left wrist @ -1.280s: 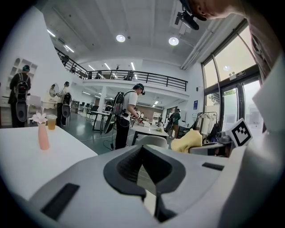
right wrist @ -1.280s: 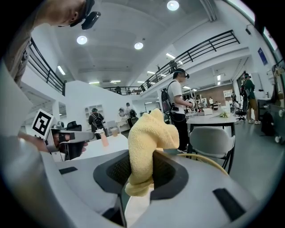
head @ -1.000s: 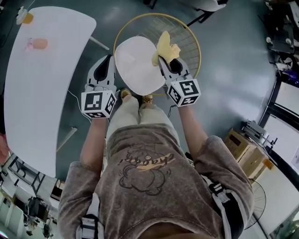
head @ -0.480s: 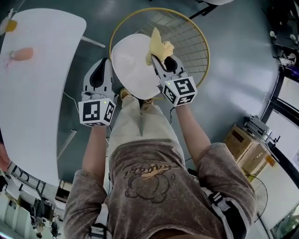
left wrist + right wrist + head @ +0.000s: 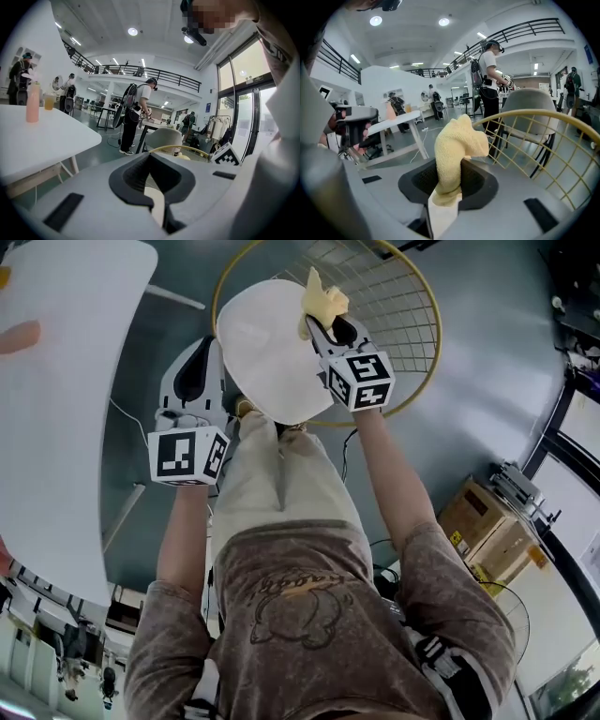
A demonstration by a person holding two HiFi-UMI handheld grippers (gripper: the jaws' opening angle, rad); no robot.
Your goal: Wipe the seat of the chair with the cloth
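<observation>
The chair has a round white seat [image 5: 262,352] and a yellow wire back [image 5: 412,324]. My right gripper [image 5: 323,326] is shut on the yellow cloth [image 5: 322,301] over the seat's far right edge, next to the wire back. In the right gripper view the cloth [image 5: 457,150] sticks up from between the jaws of that gripper [image 5: 449,180], with the wire back [image 5: 534,136] just beyond. My left gripper [image 5: 208,343] hangs left of the seat, off its edge. In its own view the left gripper [image 5: 154,180] is shut with nothing in it.
A white table [image 5: 66,371] runs along the left, with a pink bottle [image 5: 33,103] on it. Cardboard boxes [image 5: 487,531] and a fan [image 5: 506,629] stand at the right. The person's legs [image 5: 281,474] are at the seat's near edge. Other people stand further off.
My right gripper has carried the cloth farther along the seat's right side, toward the wire back. The left gripper has kept its place beside the seat.
</observation>
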